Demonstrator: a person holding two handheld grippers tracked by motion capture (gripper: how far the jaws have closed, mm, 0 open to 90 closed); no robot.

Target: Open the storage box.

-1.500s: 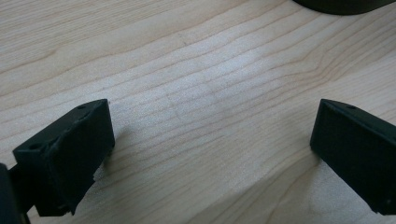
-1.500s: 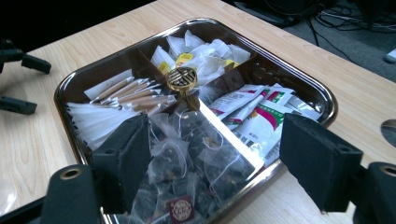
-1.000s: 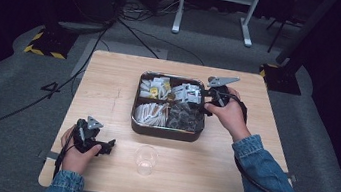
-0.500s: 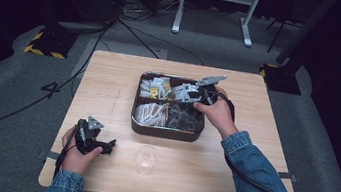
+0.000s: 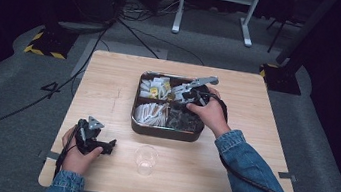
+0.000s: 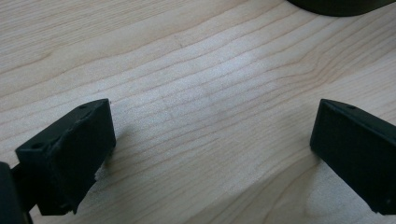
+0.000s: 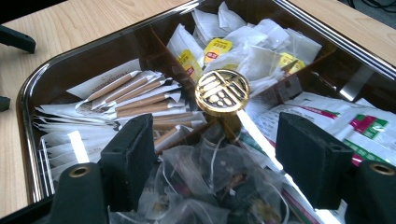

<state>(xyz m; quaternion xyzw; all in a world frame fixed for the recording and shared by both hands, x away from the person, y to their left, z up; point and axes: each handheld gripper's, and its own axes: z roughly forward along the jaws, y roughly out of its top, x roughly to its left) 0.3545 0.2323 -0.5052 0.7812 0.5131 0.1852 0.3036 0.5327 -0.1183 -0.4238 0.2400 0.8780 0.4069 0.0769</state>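
Tea bags [image 7: 196,186], clear-wrapped, lie in the near compartment of the dark divided tray [image 5: 164,129] mid-table, and the right tool [image 7: 215,158] hangs just above them, jaws apart, nothing between them. Judging by this, the pick is only at the approach: no bag lifted, nothing clamped. The clear cup [image 5: 146,159] stands empty near the front edge of the table [image 5: 110,82], well apart from the tray, so any transfer to it looks still to do. Left tool [image 6: 205,154] rests on bare wood at front left, jaws wide apart, idle.

High view gives the layout: tray, cup, both hands, left tool [image 5: 94,138] far from the tray, right tool [image 5: 190,94] over it. Jaw gap is hard to read there. Right gripper view gives the detail: gold round knob [image 7: 222,92] at the divider crossing, brown stick sachets [image 7: 135,100] to the left, yellow-tagged white packets [image 7: 243,44] beyond.
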